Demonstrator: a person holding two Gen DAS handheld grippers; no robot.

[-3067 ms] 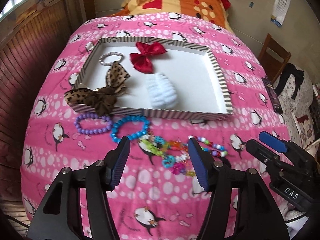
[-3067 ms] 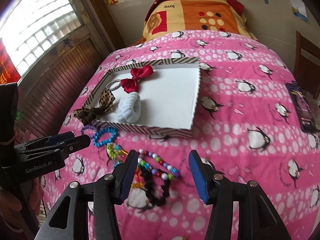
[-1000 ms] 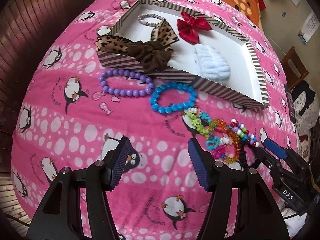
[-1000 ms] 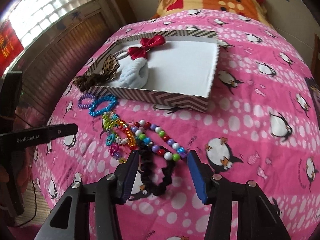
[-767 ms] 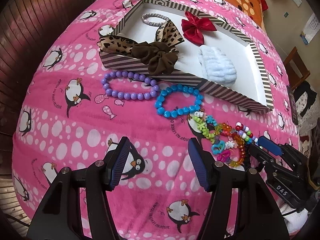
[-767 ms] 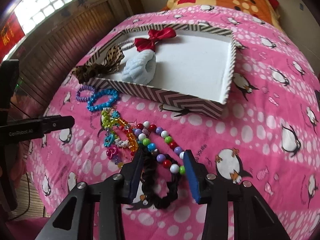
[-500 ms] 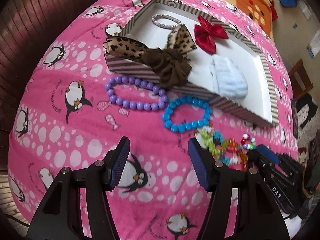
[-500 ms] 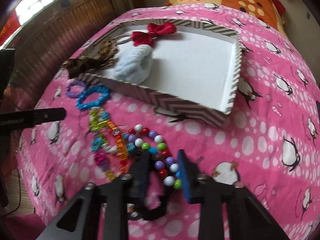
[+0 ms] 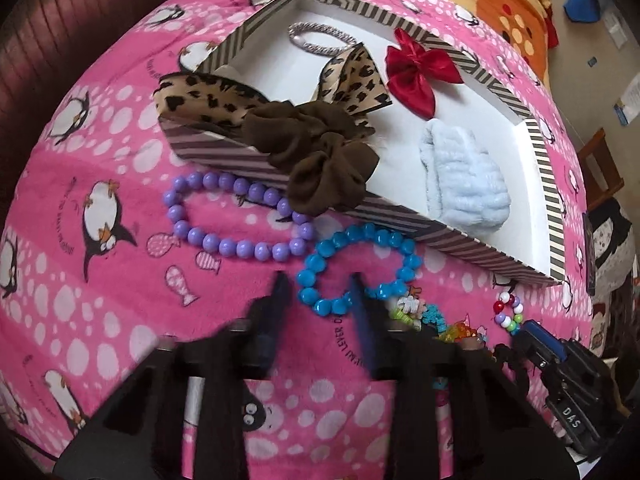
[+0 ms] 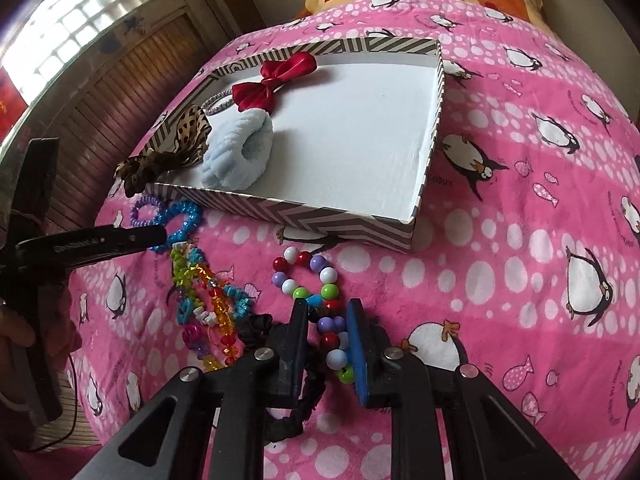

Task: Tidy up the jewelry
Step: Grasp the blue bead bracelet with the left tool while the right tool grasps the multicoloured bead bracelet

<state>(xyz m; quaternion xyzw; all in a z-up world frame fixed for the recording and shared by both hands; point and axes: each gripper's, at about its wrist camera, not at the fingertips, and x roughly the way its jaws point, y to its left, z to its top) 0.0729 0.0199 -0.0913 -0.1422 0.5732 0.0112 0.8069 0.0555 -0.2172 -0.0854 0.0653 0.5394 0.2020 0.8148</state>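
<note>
Your right gripper (image 10: 327, 322), wide a second ago, now pinches the multicolour bead bracelet (image 10: 316, 280) at lower centre; lift toward the striped tray (image 10: 352, 224). Left gripper (image 9: 318, 292), narrowed but unclamped, straddles the blue bracelet (image 9: 358, 268).

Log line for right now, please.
left gripper: closing around blue bracelet | right gripper: closing around multicolor bead bracelet | tray: neither inside
</note>
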